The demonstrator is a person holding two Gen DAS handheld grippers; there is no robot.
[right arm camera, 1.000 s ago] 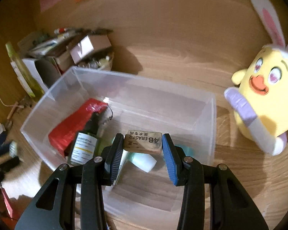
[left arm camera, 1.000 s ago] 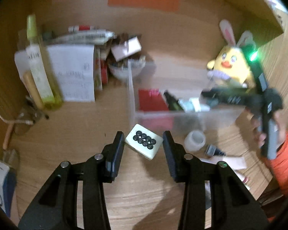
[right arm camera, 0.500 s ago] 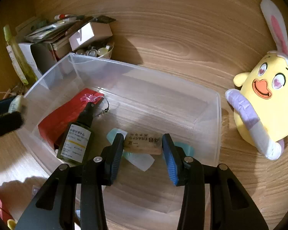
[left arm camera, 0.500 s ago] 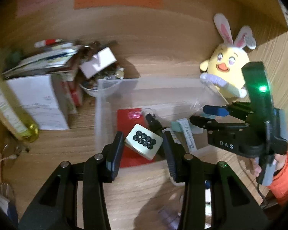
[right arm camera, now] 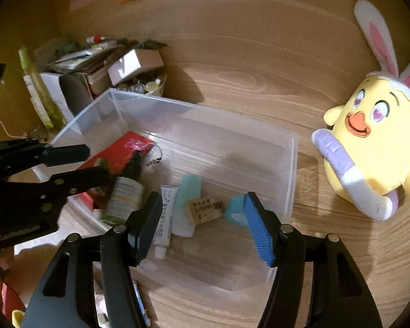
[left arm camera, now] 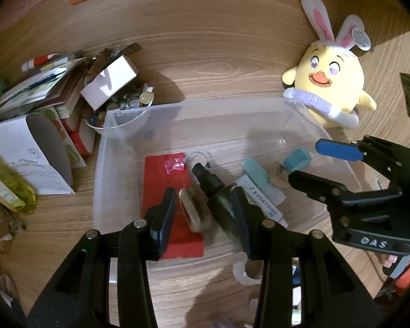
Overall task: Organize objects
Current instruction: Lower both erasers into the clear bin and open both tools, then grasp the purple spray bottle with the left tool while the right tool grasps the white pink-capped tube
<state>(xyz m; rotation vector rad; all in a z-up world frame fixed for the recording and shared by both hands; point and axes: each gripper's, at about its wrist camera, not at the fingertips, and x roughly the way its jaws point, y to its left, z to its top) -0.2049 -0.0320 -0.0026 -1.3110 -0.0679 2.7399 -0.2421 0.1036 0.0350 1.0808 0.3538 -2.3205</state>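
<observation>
Over the bin (left arm camera: 117, 114): both grippers hang above its clear floor, side by side.
Left gripper (left arm camera: 202, 216): jaws spread, clamping nothing; a gap shows on each side of the tile.
Right gripper (right arm camera: 202, 224): jaws wide apart, empty; the eraser lies below and between them.
Tile (left arm camera: 192, 210): on the red packet (left arm camera: 164, 175), just beside the bottle (left arm camera: 213, 188); blurred, seemingly tipped on edge.
Tile handling: likely hard, light and smooth, so apt to slip; best taken across its two broad faces, squarely, near the middle.
Tile axis: its long side seems to run away from the camera, roughly along the fingers; the blur hides which face is up.
Eraser (right arm camera: 203, 210): flat on the bin floor, touching the tube (right arm camera: 164, 218) and near the teal cap (right arm camera: 233, 211).
Eraser handling: probably light, slightly soft and grippy in its paper sleeve; it would take a pinch across the short sides without harm.
Eraser axis: long side runs left to right across the right wrist view, slightly tilted; its print reads upside down from there.
Bottle: lies flat, its black cap pointing toward the far wall; probably the heaviest item in the bin, and it may roll.
Plush (left arm camera: 330, 82): outside the bin, at its far right corner, upright.
</observation>
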